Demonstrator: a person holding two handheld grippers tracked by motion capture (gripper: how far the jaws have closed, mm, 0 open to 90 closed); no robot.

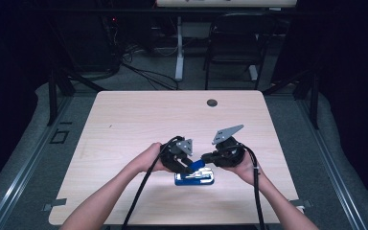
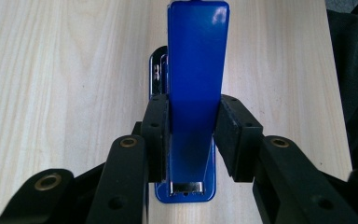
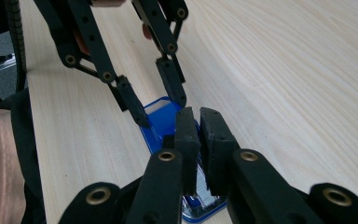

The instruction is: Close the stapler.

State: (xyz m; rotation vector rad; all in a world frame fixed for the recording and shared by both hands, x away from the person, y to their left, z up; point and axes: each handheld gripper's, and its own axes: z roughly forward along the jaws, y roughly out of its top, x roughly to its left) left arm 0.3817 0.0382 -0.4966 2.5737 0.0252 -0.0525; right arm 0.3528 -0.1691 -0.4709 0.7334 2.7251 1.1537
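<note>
Pale wood-grain surface [image 1: 124, 124] stands in a dark room, with a black chair [image 1: 235, 43] and trailing cables on the floor beyond it. Near its front edge lies a blue stapler [image 1: 194, 178] with its blue top arm [image 2: 193, 93] swung up off the chrome-lined base [image 3: 205, 205]. The left gripper [image 2: 193, 140] is clamped on that raised arm, one pad on each flank. The right gripper [image 3: 199, 154] has its jaws brought almost together with nothing visibly between them, poised just above the exposed staple channel. Judging from this, the opening of the stapler is done and held; what looks left is the work inside the channel, loading or clearing staples, then lowering the arm shut.
</note>
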